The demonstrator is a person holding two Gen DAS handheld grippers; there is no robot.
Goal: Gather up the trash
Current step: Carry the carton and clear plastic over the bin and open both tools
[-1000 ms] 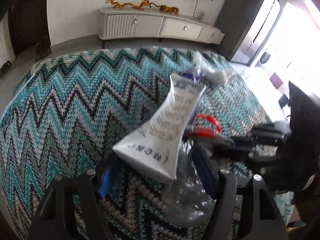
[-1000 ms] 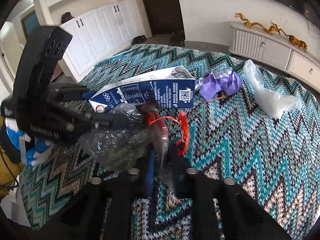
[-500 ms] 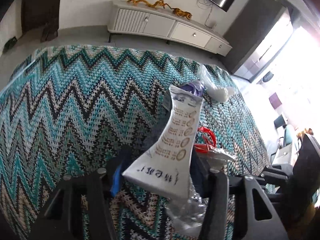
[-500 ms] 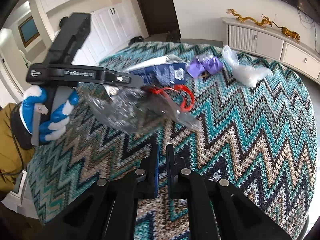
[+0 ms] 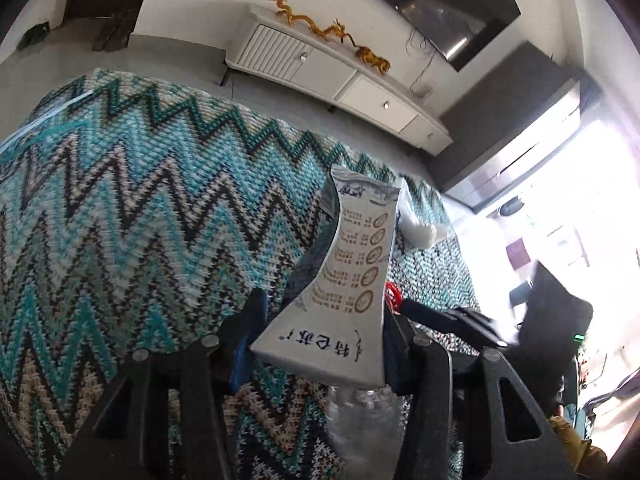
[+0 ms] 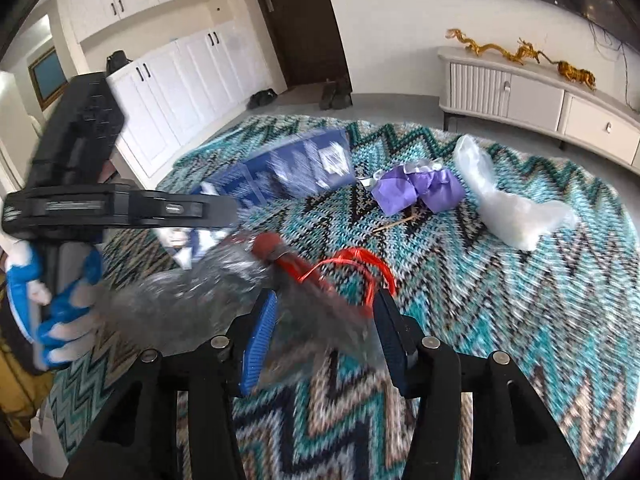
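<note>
Zigzag teal knit cover [image 6: 500, 300] spanned surface; white sideboard [image 6: 540, 96] along wall. Left gripper [image 5: 320, 336] closing, pinching carton [image 5: 344, 280]. Right gripper [image 6: 324, 320] opening around clear bag [image 6: 224, 292].

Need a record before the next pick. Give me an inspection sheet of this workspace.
Surface: zigzag knit cloth in teal, black and tan.
Job's things: flattened carton, white and blue, between the left gripper's fingers; clear plastic bag with red ribbon in front of the right gripper.
Clutter: purple wrapper and crumpled clear plastic lying farther back, apart.
Grippers: left gripper closing around the carton; right gripper opening, bag between its fingers, not pressed.
Cables: wires hanging under the wall screen.
Surroundings: white sideboard with golden dragon figures; white cupboards; dark door.
</note>
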